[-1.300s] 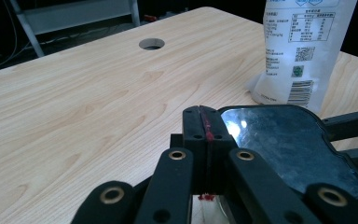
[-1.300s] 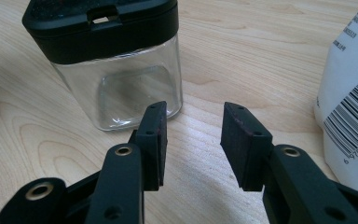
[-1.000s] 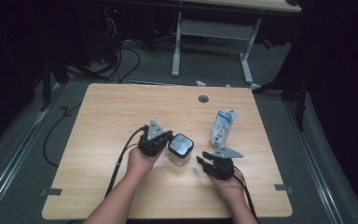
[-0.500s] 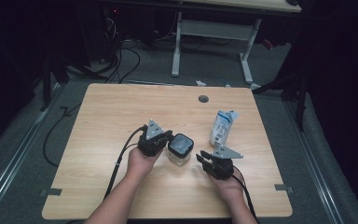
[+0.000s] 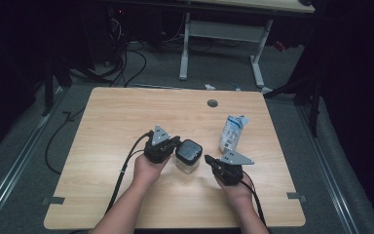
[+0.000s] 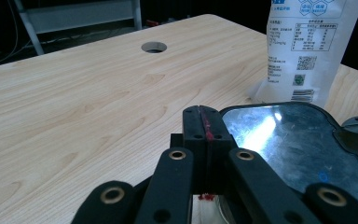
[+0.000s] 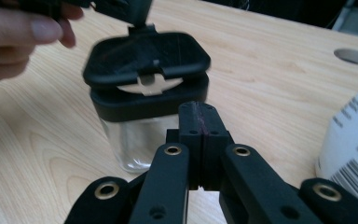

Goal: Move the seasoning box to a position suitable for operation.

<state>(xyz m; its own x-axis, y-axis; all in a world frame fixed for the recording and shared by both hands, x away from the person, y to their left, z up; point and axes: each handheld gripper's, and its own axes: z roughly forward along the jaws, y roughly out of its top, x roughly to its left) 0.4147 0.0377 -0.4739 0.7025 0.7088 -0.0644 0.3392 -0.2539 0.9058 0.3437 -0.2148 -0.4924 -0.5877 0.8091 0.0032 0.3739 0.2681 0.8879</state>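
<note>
Fingers of left gripper (image 5: 174,145) and right gripper (image 5: 208,160) pressed together, empty, flanking the jar (image 5: 188,155).

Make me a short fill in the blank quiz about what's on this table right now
1. The clear jar has a lid coloured ____.
2. The white pouch stands on the ____ gripper's side of the jar.
3. The right gripper's jaws are ____.
4. The table is made of ____.

Missing words: black; right; shut; wood
</note>
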